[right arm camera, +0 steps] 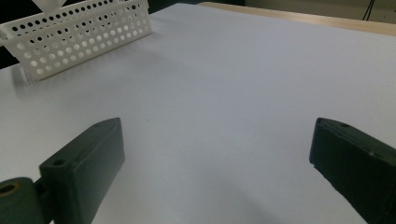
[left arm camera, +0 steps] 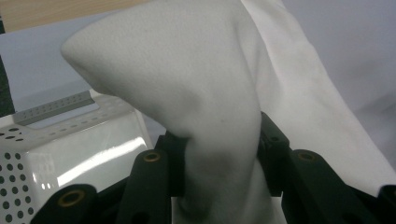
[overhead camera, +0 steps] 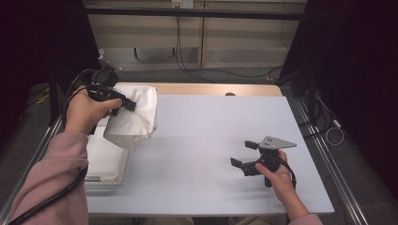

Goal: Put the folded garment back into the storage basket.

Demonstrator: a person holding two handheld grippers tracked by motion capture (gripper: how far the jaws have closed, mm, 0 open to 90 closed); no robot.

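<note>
At the left, the left hand-held gripper (overhead camera: 123,104) is held up in the air, its jaws clamped on a bunch of white cloth (overhead camera: 136,112). In the left gripper view the cloth (left arm camera: 205,93) is pinched between the two black jaws and rises beyond them in a rounded fold, with more of it falling away to the right. Below and just beside this hand-held gripper sits a white perforated basket (overhead camera: 107,159) at the left edge of the worktop (overhead camera: 202,136); the hanging cloth's lower edge is above the basket's far corner, and whether they touch I cannot tell. Well apart, to the right, the right hand-held gripper (overhead camera: 245,154) is held low over the bare worktop, its jaws apart with nothing between them. From its own view, the basket (right arm camera: 79,35) lies far ahead and to the left.
</note>
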